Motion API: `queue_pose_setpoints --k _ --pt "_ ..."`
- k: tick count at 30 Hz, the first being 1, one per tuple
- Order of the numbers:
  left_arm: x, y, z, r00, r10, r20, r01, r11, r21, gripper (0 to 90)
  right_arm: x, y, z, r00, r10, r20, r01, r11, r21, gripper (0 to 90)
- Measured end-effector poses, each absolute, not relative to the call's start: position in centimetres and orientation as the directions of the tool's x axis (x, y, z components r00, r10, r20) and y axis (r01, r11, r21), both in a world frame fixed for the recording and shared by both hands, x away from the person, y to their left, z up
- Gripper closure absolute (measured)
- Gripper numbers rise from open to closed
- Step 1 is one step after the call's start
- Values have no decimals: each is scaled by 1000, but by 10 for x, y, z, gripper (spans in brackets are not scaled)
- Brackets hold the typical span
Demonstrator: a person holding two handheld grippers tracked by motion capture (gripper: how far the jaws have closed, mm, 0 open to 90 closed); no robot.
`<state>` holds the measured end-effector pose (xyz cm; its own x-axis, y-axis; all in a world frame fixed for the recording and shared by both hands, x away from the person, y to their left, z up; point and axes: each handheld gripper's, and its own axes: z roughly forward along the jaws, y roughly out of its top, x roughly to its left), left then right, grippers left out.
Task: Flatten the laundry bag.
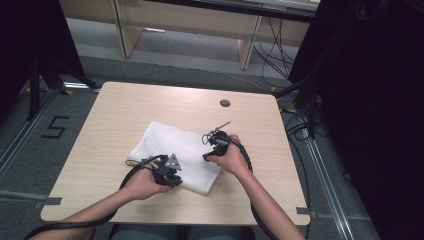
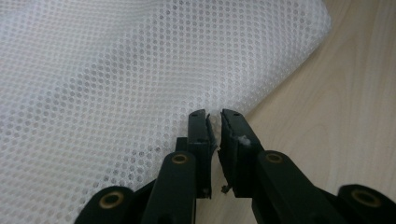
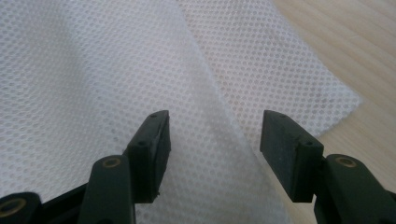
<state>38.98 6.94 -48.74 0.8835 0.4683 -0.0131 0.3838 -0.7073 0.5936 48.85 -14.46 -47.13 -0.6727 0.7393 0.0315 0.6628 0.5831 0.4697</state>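
Lying mid-table [image 1: 100, 125], a white mesh cloth [image 1: 172, 150] has its near edge pinched by the clenched left gripper [image 2: 214, 122] (fabric between pads); the right gripper [image 3: 215, 135] hovers released above it.

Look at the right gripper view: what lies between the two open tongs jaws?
Between the jaws of the right tongs lies white mesh cloth, a folded edge of it running down through the gap. The pads do not touch it.
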Motion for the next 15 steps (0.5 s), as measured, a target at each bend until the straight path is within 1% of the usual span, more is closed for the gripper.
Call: queue_pose_setpoints --k 1,2,4,5,6,8,10,14,15 --pt "390 67 -489 879 476 -24 398 -705 586 814 490 -144 -473 -671 741 30 665 583 466 440" --pt "391 67 -489 886 463 -11 383 -720 579 813 492 -142 -475 -672 740 29 666 587 460 449" --pt "392 64 -491 878 477 -22 396 -701 593 809 494 -141 -478 -680 732 50 665 586 463 469" --pt "394 64 -491 884 468 -15 388 -713 584 810 494 -139 -479 -683 729 54 665 590 458 478" --pt "394 62 -493 876 482 -27 403 -700 589 811 494 -138 -481 -689 724 40 659 603 450 496" --pt "395 62 -493 884 467 -13 389 -720 575 811 495 -136 -483 -708 705 40 647 624 438 543" --pt "395 61 -494 878 479 -20 397 -704 588 810 496 -135 -485 -721 692 35 633 638 439 573" --pt "396 62 -494 884 468 -12 388 -719 576 810 496 -133 -484 -748 663 35 612 668 424 681" --pt "395 61 -495 876 482 -22 400 -701 590 810 495 -132 -483 -751 659 35 610 673 419 715"
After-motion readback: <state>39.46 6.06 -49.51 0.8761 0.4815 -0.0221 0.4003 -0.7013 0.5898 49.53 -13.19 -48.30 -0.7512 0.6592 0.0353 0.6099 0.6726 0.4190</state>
